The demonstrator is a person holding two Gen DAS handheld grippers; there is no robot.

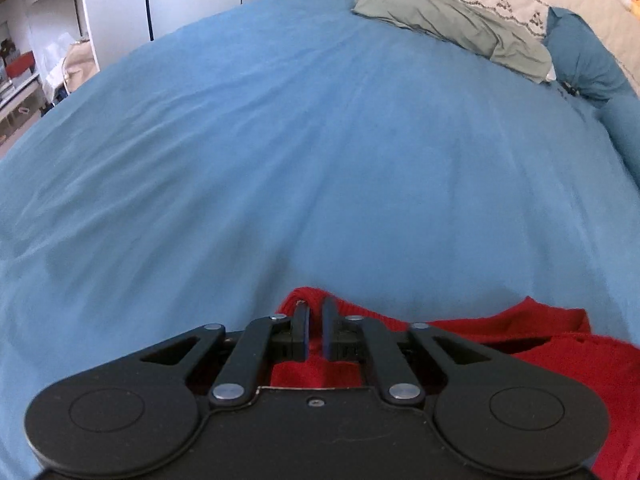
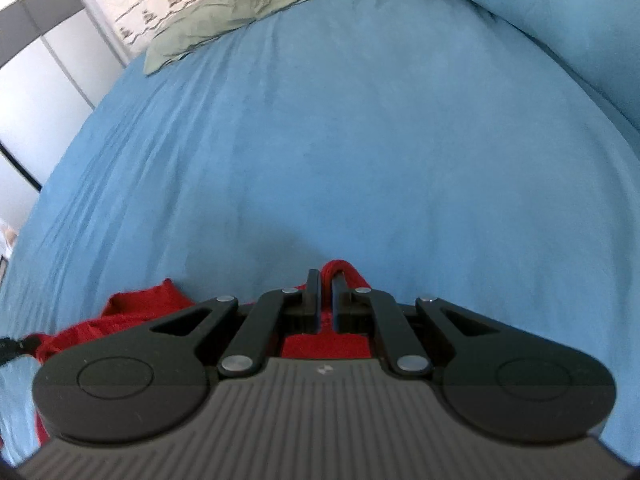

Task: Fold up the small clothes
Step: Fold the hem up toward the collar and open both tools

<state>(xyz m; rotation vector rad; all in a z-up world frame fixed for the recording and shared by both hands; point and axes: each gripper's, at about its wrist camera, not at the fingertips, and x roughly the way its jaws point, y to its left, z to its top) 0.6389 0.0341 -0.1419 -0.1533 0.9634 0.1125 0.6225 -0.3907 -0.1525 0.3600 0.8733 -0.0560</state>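
A red knitted garment [image 1: 520,340] lies on the blue bed cover [image 1: 320,160], its edge lifted at two places. The left hand-held gripper [image 1: 315,312] stands narrow with red knit between its fingers. The right hand-held gripper [image 2: 326,280] is pinched on another fold of the same red cloth. A grey-green pillow [image 1: 452,20] lies far off at the head of the bed.

left gripper [image 1: 315,307] narrow (angled down), right gripper [image 2: 325,278] clamped
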